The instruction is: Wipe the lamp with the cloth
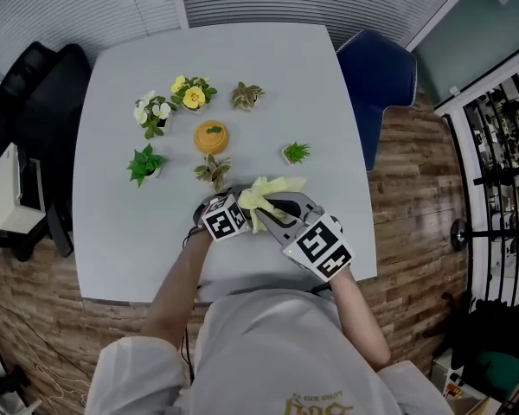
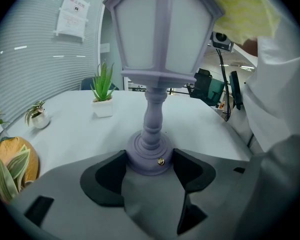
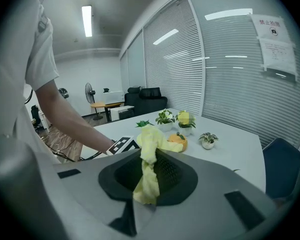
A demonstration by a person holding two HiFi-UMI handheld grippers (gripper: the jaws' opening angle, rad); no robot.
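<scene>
The left gripper is gripping the lamp by its round foot, one jaw pressing on each side, and so is steadying it upright on the bench. The right gripper is pinching the yellow cloth between its closed jaws, and the loose end of the cloth is spilling forward out of them. In the left gripper view the cloth is bunching at the upper right corner of the lamp's shade, overlapping its top edge.

By my reading the wiping is under way at the top of the lamp. The shade's panels, the turned stem and the foot are looking like the parts left to do. Nothing on the lamp is showing which surfaces are already clean, so the share done is only a guess.

From above, the lamp is almost entirely hiding beneath the cloth and the two grippers. In the left gripper view the frame's upper edge is cutting off the crown of the lamp. Whether the cloth is actually pressing on the shade or only hanging just beside it is hard to make out. A small potted plant is standing beyond the lamp, well apart from it.
</scene>
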